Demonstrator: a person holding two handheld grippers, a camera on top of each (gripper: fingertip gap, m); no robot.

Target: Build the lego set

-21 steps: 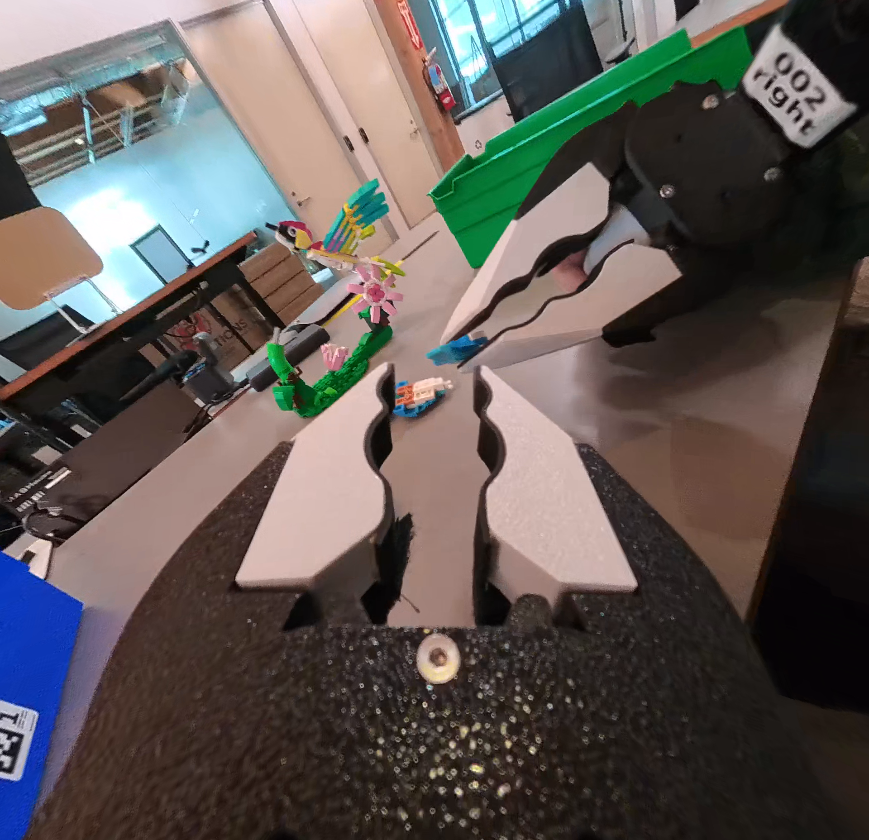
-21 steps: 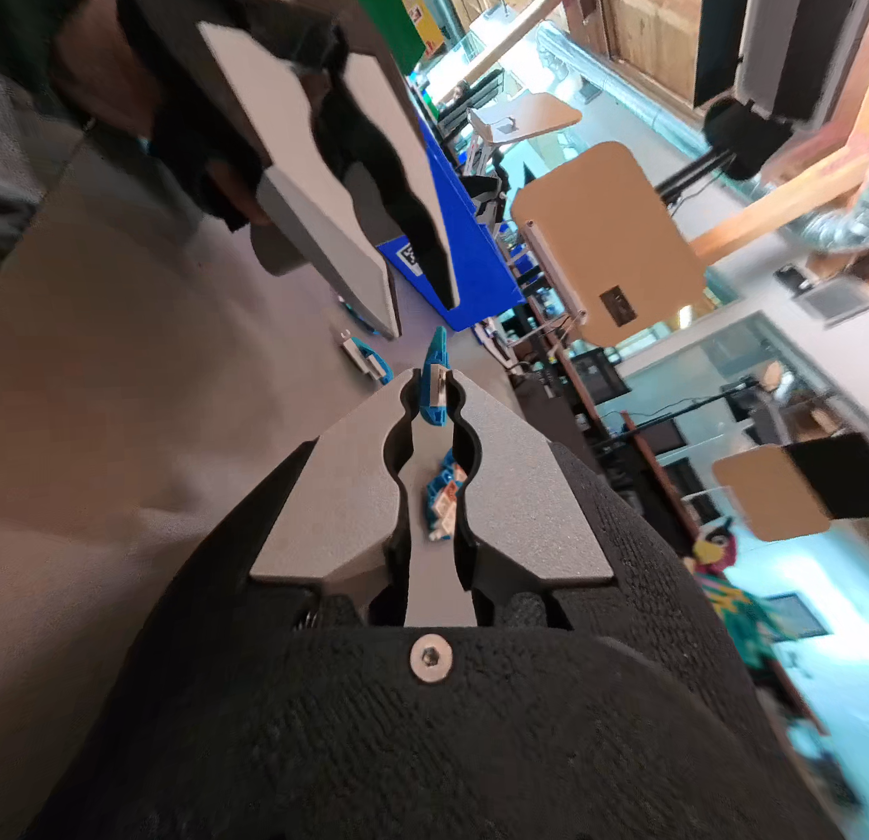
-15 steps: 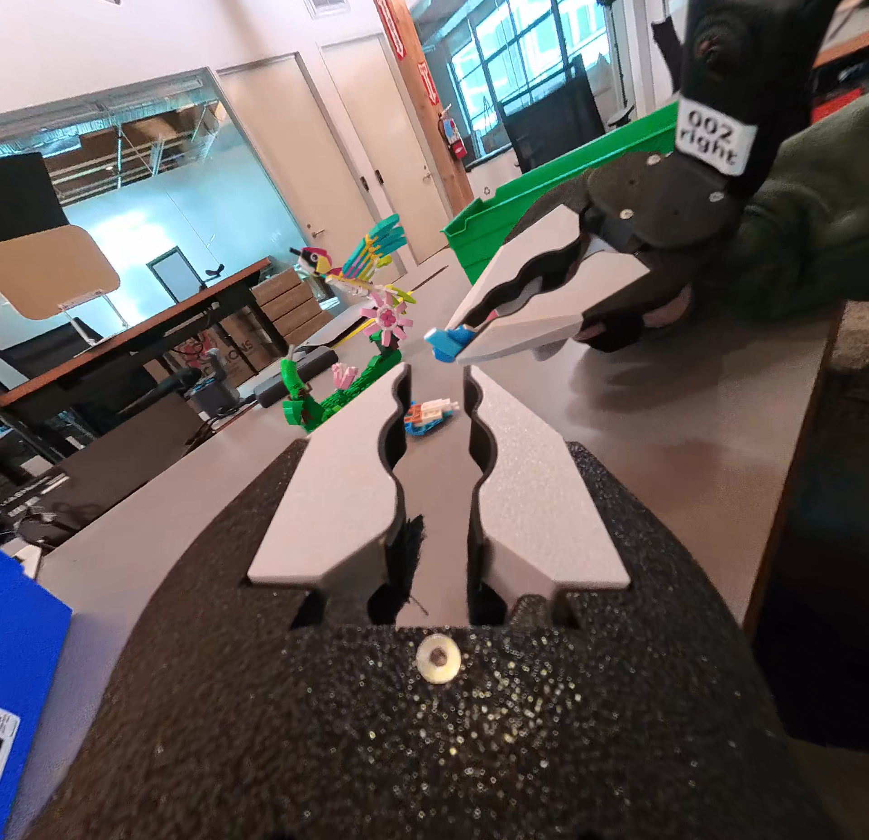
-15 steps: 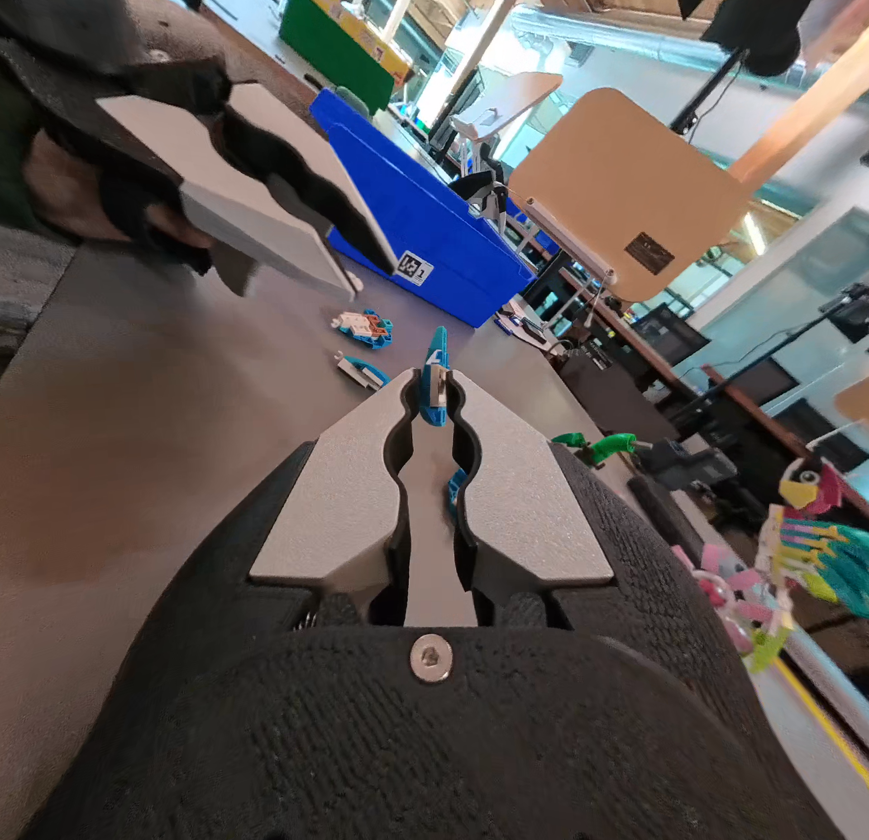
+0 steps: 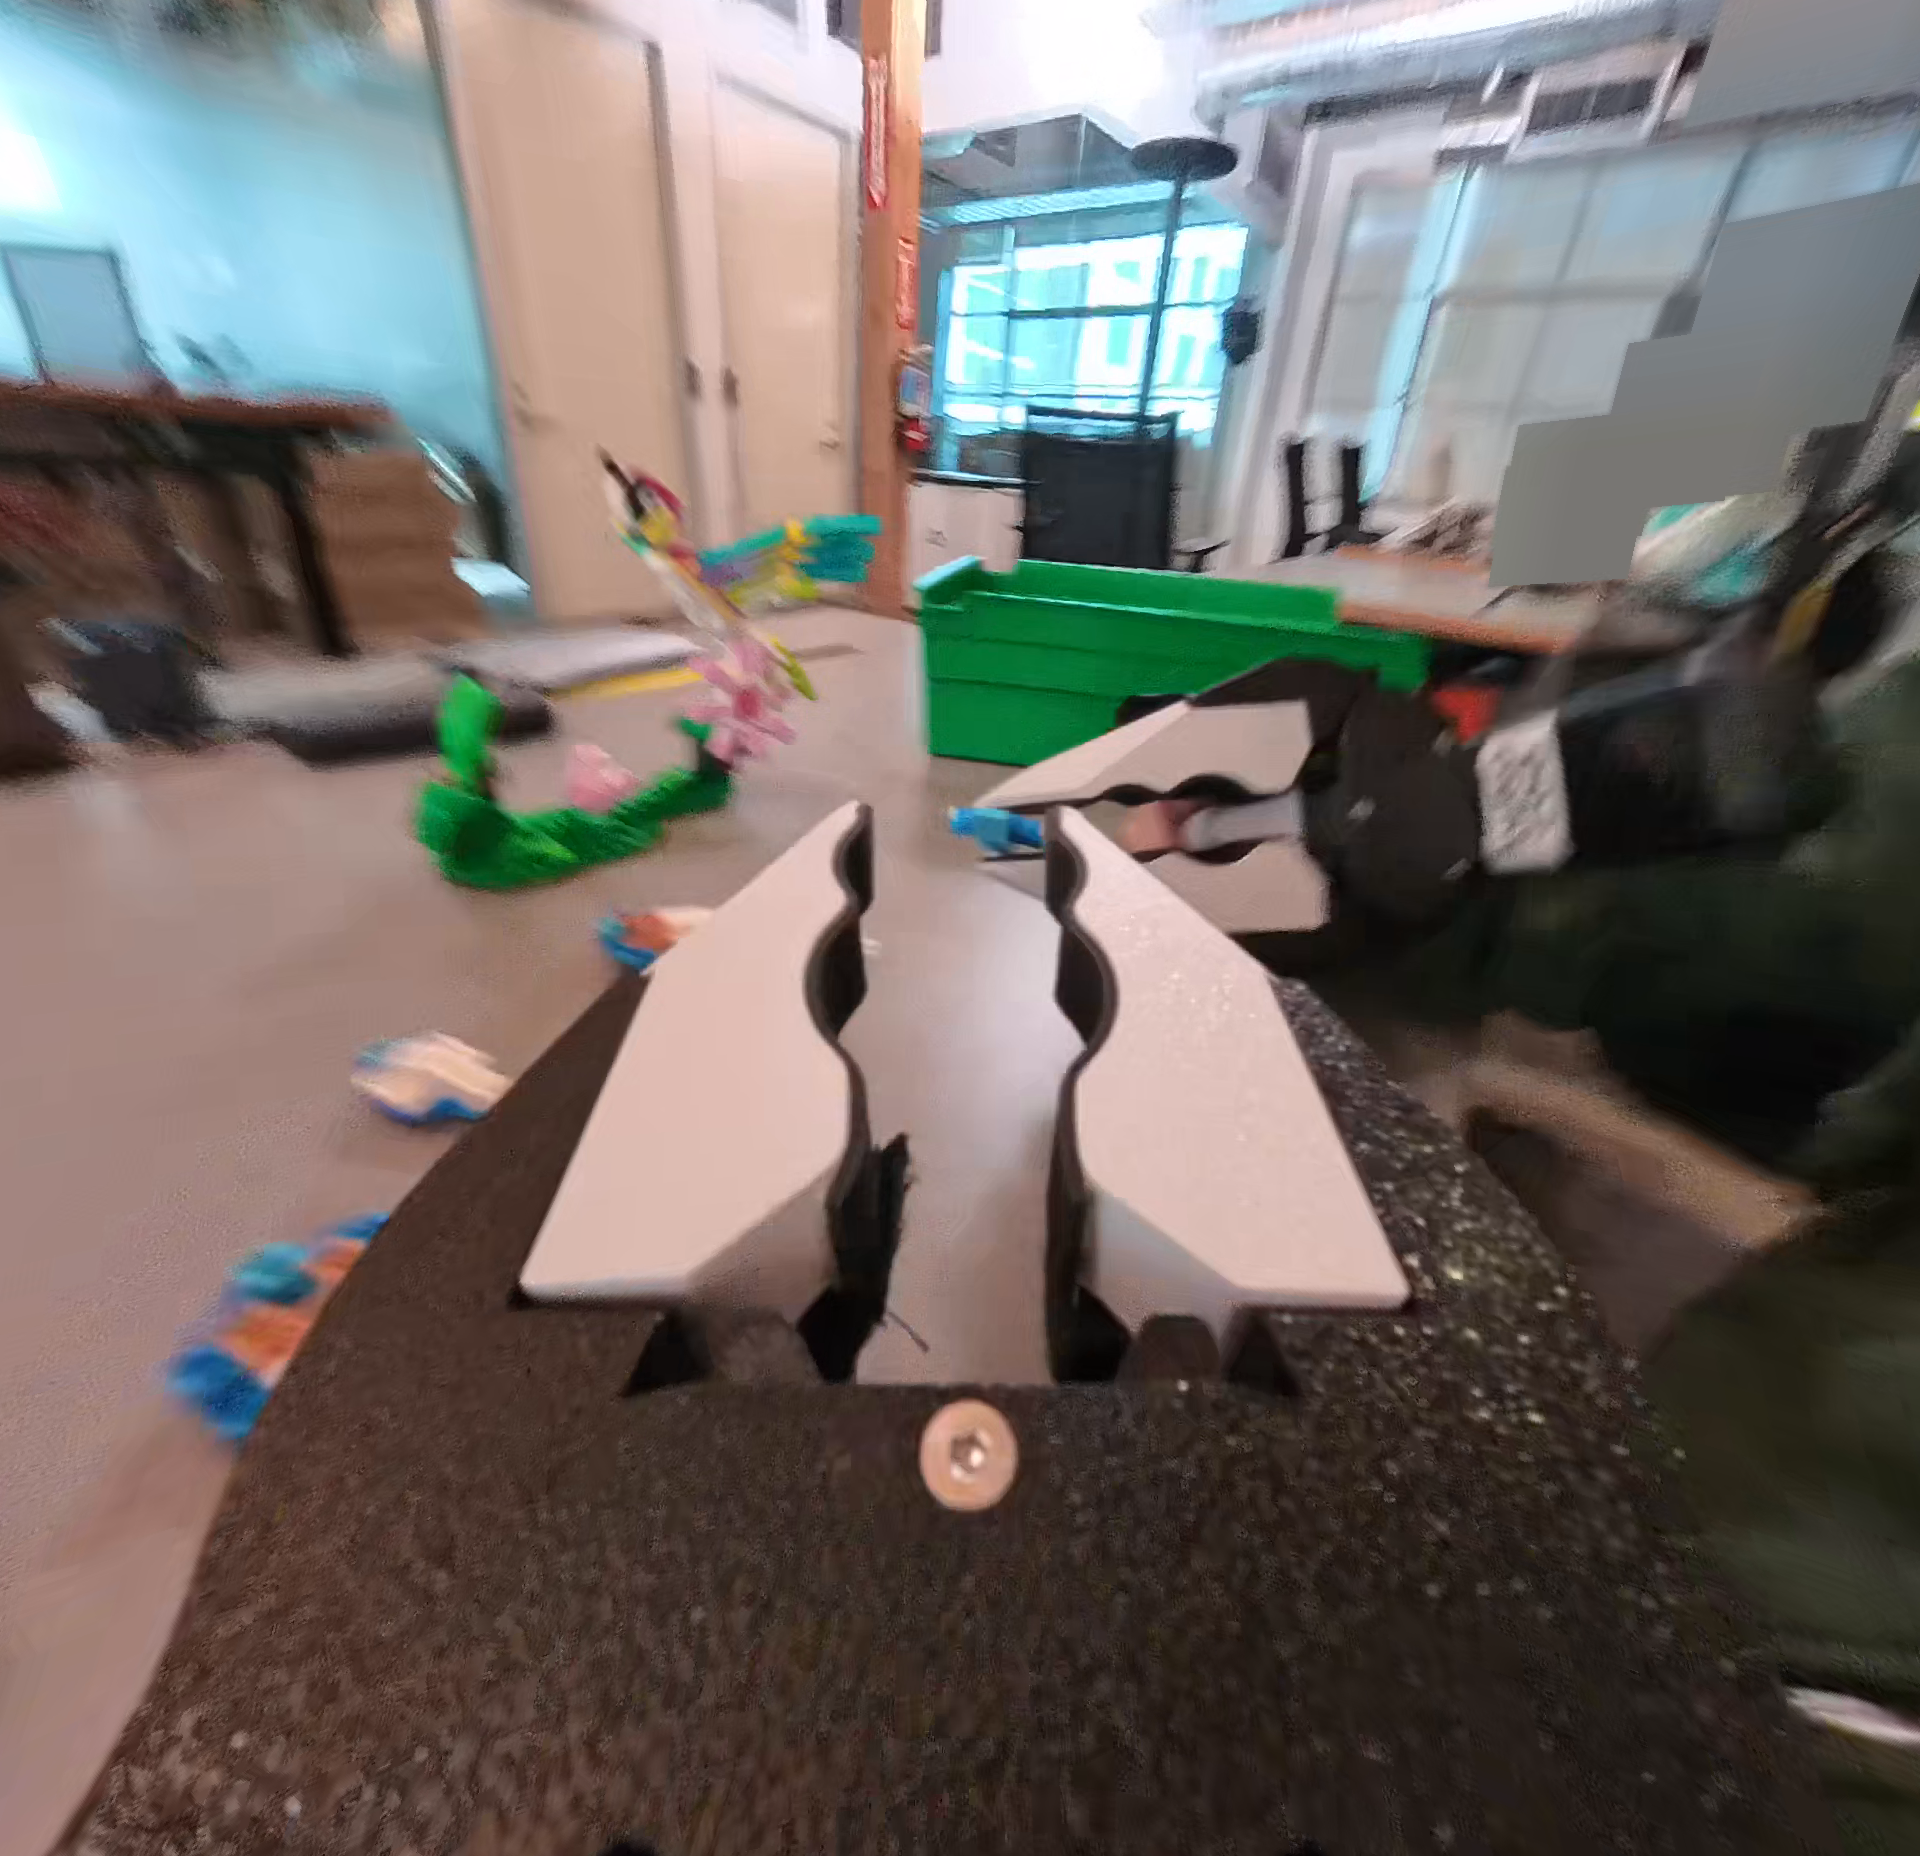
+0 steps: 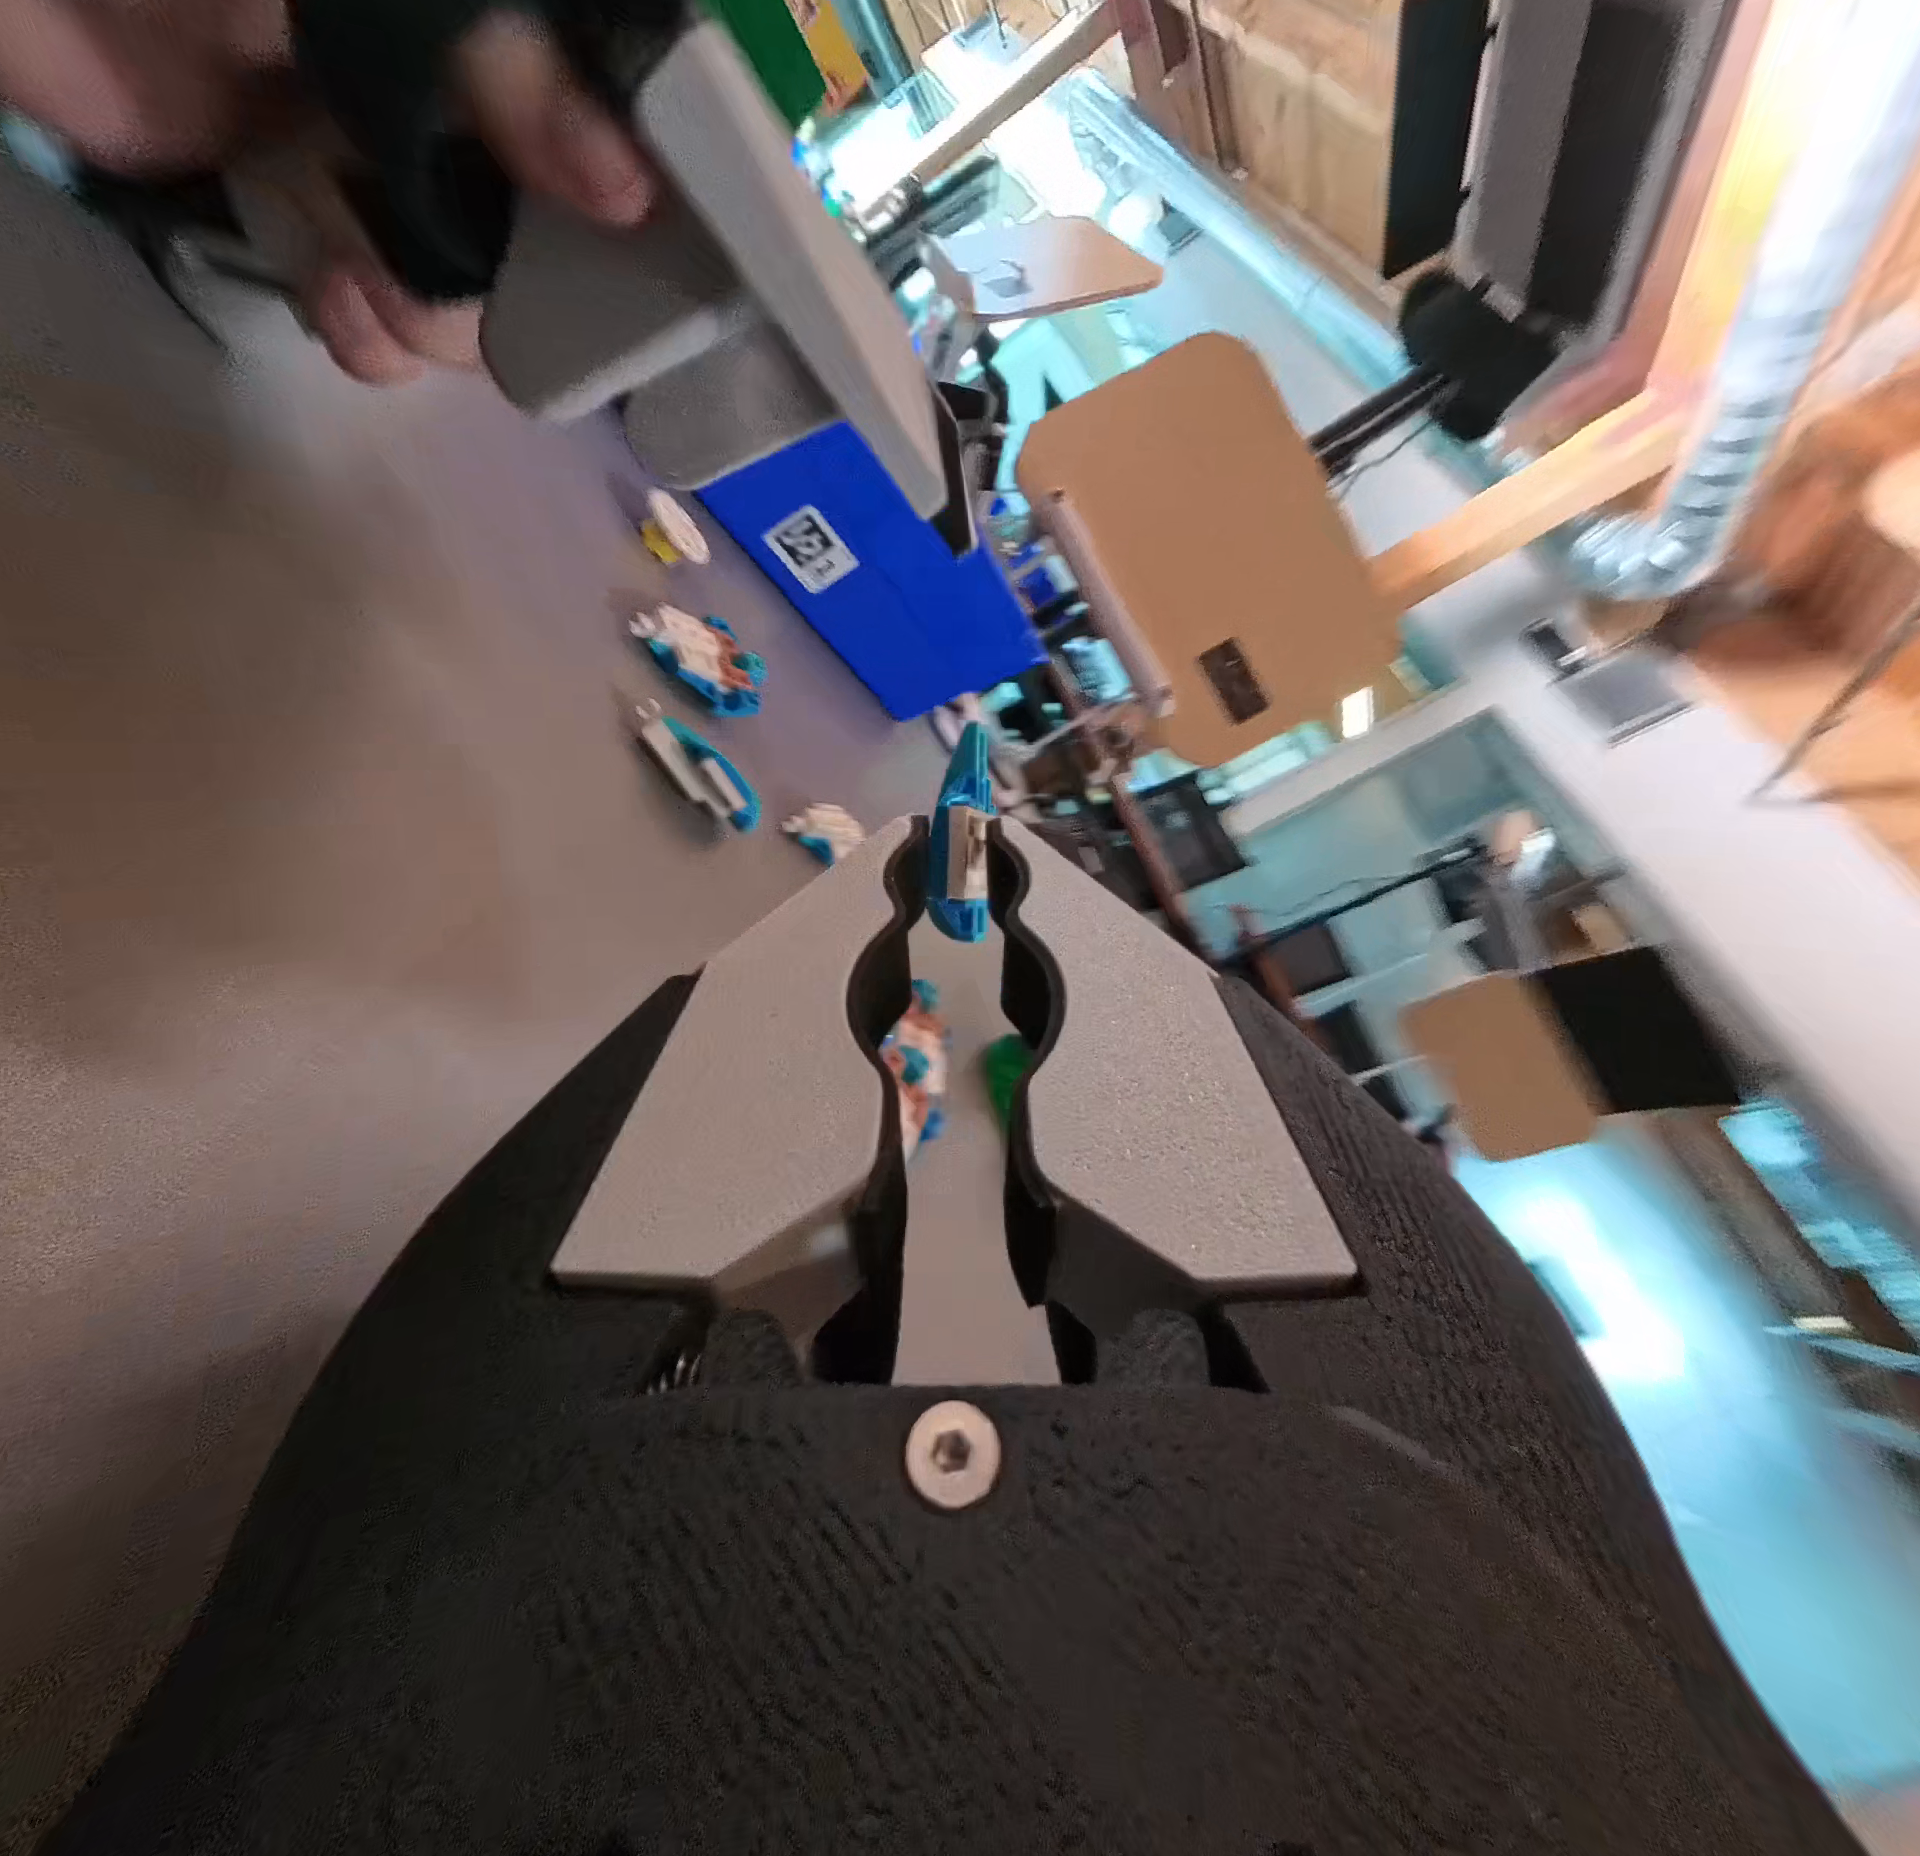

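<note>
My right gripper (image 6: 958, 838) is shut on a small blue and white brick piece (image 6: 961, 850) held at its fingertips. It also shows in the left wrist view (image 5: 987, 832), tips pointing left with the blue piece (image 5: 992, 830) in them, just beyond my left fingertips. My left gripper (image 5: 956, 819) is open and empty above the grey table (image 5: 208, 954). It also shows in the right wrist view (image 6: 935, 476) at upper left, held by a hand. Several small blue, white and orange brick pieces lie on the table (image 5: 431, 1079) (image 5: 260, 1318) (image 6: 701, 658).
A green brick plant base with pink flowers (image 5: 561, 819) and a colourful brick bird (image 5: 717, 570) stand at the table's back. A green bin (image 5: 1101, 663) sits behind right. A blue bin (image 6: 873, 570) is at the table's far side. A dark green sleeve (image 5: 1714, 933) is at right.
Both views have swung and are blurred by motion. The left gripper's jaws have opened wider. The right gripper still holds the blue piece and now sits lower, close to the left fingertips.
</note>
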